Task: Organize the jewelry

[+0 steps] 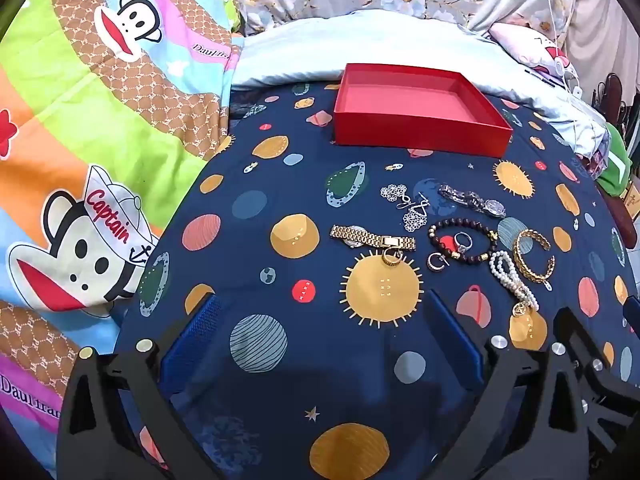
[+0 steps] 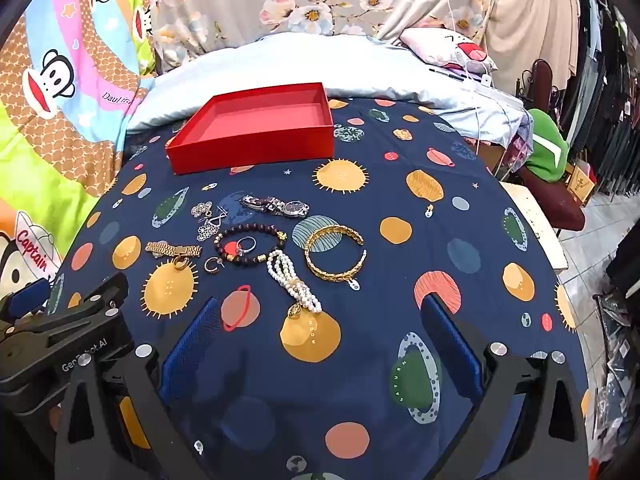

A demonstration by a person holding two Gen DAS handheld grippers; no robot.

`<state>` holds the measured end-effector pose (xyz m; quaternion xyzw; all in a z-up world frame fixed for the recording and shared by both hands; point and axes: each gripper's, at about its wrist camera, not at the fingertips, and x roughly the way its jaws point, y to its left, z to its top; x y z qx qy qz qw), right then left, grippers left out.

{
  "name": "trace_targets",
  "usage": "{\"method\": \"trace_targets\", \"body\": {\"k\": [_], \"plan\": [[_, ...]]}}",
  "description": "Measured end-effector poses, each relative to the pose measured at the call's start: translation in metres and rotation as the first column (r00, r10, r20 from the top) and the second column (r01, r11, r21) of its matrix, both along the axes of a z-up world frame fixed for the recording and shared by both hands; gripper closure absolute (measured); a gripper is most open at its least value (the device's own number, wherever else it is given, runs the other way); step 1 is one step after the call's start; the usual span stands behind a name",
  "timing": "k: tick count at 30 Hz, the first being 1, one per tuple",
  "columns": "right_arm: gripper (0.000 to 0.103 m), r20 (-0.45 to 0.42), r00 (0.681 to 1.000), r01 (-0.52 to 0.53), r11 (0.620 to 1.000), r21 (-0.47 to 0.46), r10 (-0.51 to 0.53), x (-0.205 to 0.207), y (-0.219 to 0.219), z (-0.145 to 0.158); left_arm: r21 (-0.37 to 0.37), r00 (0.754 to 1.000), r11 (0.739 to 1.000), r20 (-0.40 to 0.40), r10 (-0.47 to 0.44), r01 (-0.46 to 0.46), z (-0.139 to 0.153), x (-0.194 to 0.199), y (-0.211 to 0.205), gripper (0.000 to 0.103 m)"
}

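On my far left lies a monkey-print quilt (image 1: 92, 128), and beside it the navy planet cloth (image 1: 280, 200) that carries everything. My left claw (image 1: 324, 332) hangs over bare cloth with its blue pads spread as wide as they go and nothing between them. Going right, I see the gold watch (image 1: 370, 238) with a gold ring (image 1: 391, 258) touching its clasp, then silver flower earrings (image 1: 404, 204), a small hoop earring (image 1: 436, 260), the dark bead bracelet (image 1: 462, 240) with a silver ring (image 1: 462, 240) inside its loop, the silver watch (image 1: 472, 198), a pearl bracelet (image 1: 512, 280) and the gold cuff (image 1: 534, 256). My right claw (image 2: 320, 328) is also fully spread and holds nothing; the pearl bracelet lies just ahead of its gap. The red box (image 1: 420, 110) stands behind the jewelry, open, with nothing in it that I can see. Nothing stands between the claws and the jewelry. The earrings are tangled, so I cannot count them. At the far right, the clothes rack (image 2: 600, 80) is cut off.
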<state>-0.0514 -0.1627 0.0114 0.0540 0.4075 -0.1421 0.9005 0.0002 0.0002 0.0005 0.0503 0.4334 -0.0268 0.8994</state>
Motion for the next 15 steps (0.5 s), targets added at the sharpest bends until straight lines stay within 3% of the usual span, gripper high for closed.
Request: {"method": "trace_targets", "body": {"k": [15], "plan": [[0.005, 0.018, 1.000, -0.001, 1.000, -0.002, 0.001, -0.005, 0.003, 0.007, 0.006, 1.000, 1.000, 0.021, -0.002, 0.002, 0.006, 0.000, -0.007, 0.006]]}}
